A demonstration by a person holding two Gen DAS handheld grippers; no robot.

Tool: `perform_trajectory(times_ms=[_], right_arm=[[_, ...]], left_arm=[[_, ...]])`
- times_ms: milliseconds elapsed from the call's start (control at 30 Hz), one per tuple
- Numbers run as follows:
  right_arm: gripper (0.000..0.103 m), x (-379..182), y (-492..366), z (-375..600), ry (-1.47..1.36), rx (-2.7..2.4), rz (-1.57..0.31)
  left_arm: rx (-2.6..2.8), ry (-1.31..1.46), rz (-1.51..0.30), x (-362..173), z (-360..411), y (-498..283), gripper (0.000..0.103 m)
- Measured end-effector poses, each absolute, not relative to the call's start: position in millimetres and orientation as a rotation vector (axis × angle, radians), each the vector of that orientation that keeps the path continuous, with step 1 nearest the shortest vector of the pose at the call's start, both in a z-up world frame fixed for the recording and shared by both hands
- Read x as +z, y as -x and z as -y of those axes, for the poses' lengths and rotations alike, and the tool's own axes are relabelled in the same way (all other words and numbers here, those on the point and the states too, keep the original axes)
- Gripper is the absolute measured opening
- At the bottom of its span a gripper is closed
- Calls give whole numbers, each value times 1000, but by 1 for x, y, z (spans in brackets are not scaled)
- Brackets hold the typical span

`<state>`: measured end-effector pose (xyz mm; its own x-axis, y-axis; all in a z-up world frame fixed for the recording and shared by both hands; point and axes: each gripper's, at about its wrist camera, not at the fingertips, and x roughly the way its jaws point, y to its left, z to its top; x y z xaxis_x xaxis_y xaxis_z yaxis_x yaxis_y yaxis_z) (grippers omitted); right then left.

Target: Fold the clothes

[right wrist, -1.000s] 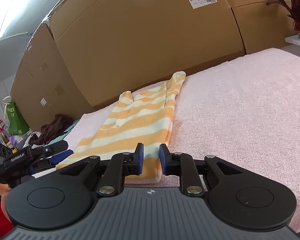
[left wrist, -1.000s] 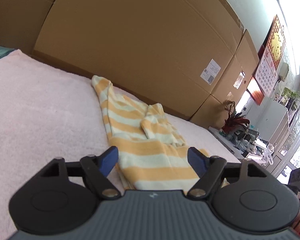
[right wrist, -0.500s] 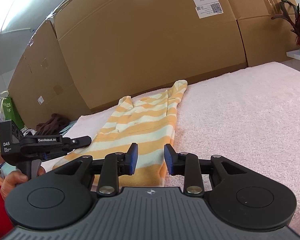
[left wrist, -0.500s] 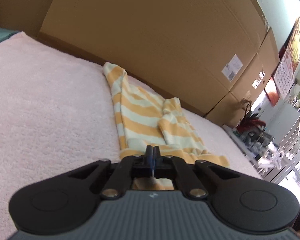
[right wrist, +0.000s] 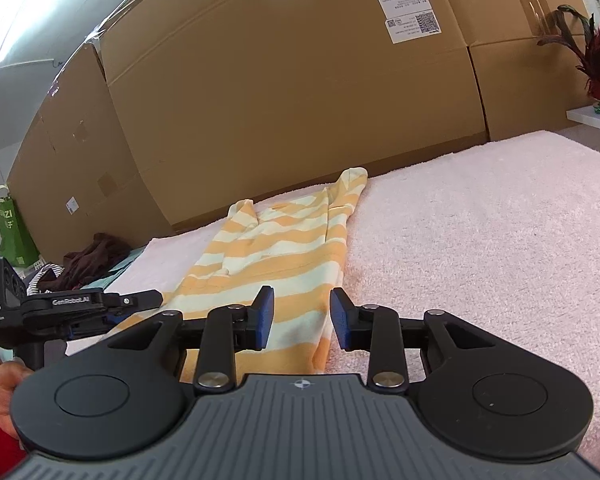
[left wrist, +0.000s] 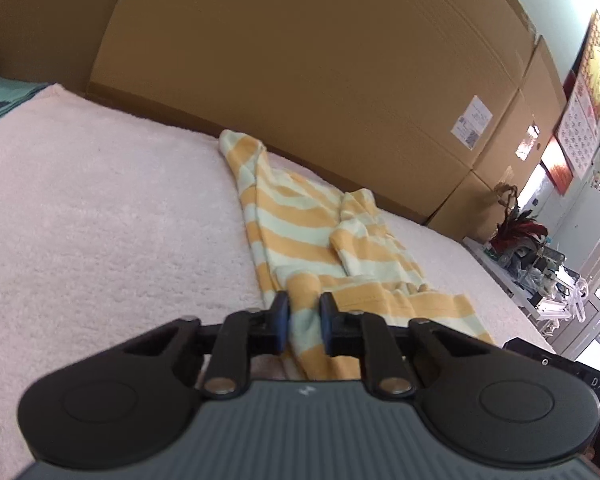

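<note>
A yellow-and-pale-striped shirt (left wrist: 300,232) lies lengthwise on the pink towel-covered surface (left wrist: 100,220), one sleeve folded over its body. My left gripper (left wrist: 304,320) is at the shirt's near hem, its blue pads closed to a narrow gap with a raised bunch of the fabric pinched between them. In the right wrist view the shirt (right wrist: 284,248) runs away from me. My right gripper (right wrist: 302,320) hovers open over its near right corner and holds nothing. The left gripper (right wrist: 152,301) shows at the left edge there, held by a hand (right wrist: 4,376).
Large cardboard boxes (left wrist: 300,60) wall off the far side of the surface. A dark pile of clothes (right wrist: 96,252) and a green bag (right wrist: 12,228) sit beyond the left end. A red-leaved plant (right wrist: 596,60) stands on a shelf at the right.
The left gripper went from wide open to fully shut at the hem, and now has a bunch of fabric between its pads. The right gripper's fingers have spread steadily wider.
</note>
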<state>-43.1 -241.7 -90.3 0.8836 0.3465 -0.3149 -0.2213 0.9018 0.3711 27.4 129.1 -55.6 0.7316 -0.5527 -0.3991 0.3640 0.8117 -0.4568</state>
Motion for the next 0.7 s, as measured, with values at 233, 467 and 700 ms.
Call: perform_trajectory(times_ms=[233,467,700], right_arm=[[34,-90,43,252,-366,282,-378],[34,-90,35,253,-399,277,-394],[44,-83,-2,236,-334,272,-424]], left_arm=[[-545,317,-565,-54,-119,-41,11],[-580,426,-591,-60,-131,-49,20],[-656,397,-560,-57,-127,-43,51]])
